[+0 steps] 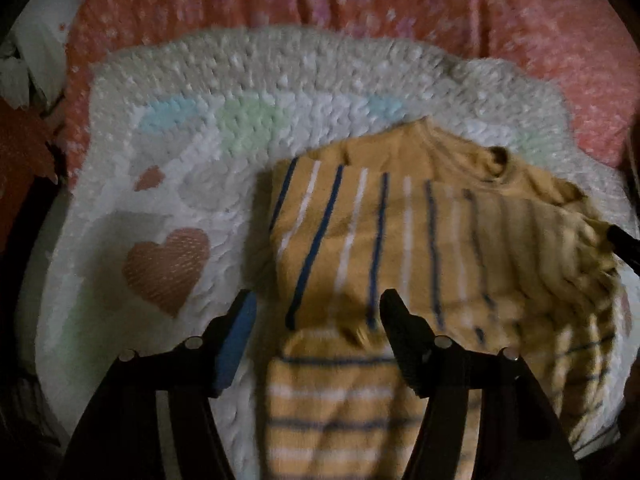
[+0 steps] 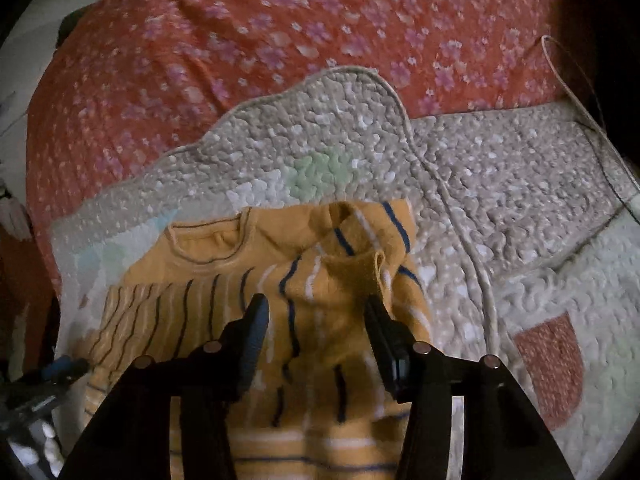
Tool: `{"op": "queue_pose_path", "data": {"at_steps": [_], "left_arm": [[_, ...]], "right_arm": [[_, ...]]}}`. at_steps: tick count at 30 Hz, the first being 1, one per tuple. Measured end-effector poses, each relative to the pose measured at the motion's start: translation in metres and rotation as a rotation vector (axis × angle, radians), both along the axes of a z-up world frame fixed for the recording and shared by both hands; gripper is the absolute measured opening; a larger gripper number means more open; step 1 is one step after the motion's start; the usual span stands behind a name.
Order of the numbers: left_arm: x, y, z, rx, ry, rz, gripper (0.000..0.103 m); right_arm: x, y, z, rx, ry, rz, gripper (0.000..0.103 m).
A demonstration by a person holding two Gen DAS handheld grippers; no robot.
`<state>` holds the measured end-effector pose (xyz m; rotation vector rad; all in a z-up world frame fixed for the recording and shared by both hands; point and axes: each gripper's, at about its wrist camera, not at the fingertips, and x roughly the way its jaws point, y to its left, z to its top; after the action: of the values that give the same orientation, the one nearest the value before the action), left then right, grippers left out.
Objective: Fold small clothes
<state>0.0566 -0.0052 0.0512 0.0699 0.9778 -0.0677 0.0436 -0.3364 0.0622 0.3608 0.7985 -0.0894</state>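
A mustard-yellow knit shirt with blue and white stripes [image 1: 400, 240] lies half-folded at centre frame. Left claw [image 1: 316, 312] and right claw [image 2: 316, 316] hover released; grip both layers evenly.

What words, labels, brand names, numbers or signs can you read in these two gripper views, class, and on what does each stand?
None: no readable text shows in either view.
The yellow striped shirt bears only blue and white stripes.
The white quilted blanket bears only hearts and pastel patches.
The red bedspread bears only a flower print.
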Motion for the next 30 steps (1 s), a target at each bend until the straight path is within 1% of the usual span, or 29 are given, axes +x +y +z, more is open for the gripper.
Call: {"op": "queue_pose_path", "data": {"at_steps": [3, 7, 10, 13, 15, 19, 21, 25, 30], "left_arm": [[-0.037, -0.005, 0.022, -0.001, -0.064, -0.021, 0.064], [-0.084, -0.012, 0.045, -0.017, -0.118, -0.036, 0.065], [-0.109, -0.017, 0.053, -0.037, -0.117, -0.047, 0.068], [-0.13, -0.022, 0.053, -0.064, -0.088, -0.056, 0.068], [-0.138, -0.024, 0.052, -0.075, -0.079, -0.061, 0.068], [-0.156, -0.032, 0.054, -0.057, -0.086, -0.072, 0.068], [-0.162, -0.036, 0.055, -0.045, -0.092, -0.084, 0.068], [-0.169, -0.048, 0.057, -0.018, -0.106, -0.113, 0.068], [-0.171, -0.055, 0.055, -0.024, -0.1, -0.134, 0.068]], "right_arm": [[-0.022, 0.013, 0.007, 0.004, -0.002, 0.023, 0.054], [-0.057, 0.038, 0.017, -0.059, -0.011, 0.052, 0.059], [-0.086, 0.056, 0.017, -0.103, -0.02, 0.071, 0.066], [-0.107, 0.07, 0.012, -0.132, -0.005, 0.096, 0.066], [-0.115, 0.077, 0.01, -0.152, -0.002, 0.11, 0.066], [-0.124, 0.086, 0.013, -0.227, -0.026, 0.127, 0.066], [-0.125, 0.086, 0.014, -0.245, -0.039, 0.128, 0.067], [-0.122, 0.082, 0.013, -0.235, -0.037, 0.123, 0.068], [-0.12, 0.077, 0.01, -0.228, -0.023, 0.116, 0.068]]}}
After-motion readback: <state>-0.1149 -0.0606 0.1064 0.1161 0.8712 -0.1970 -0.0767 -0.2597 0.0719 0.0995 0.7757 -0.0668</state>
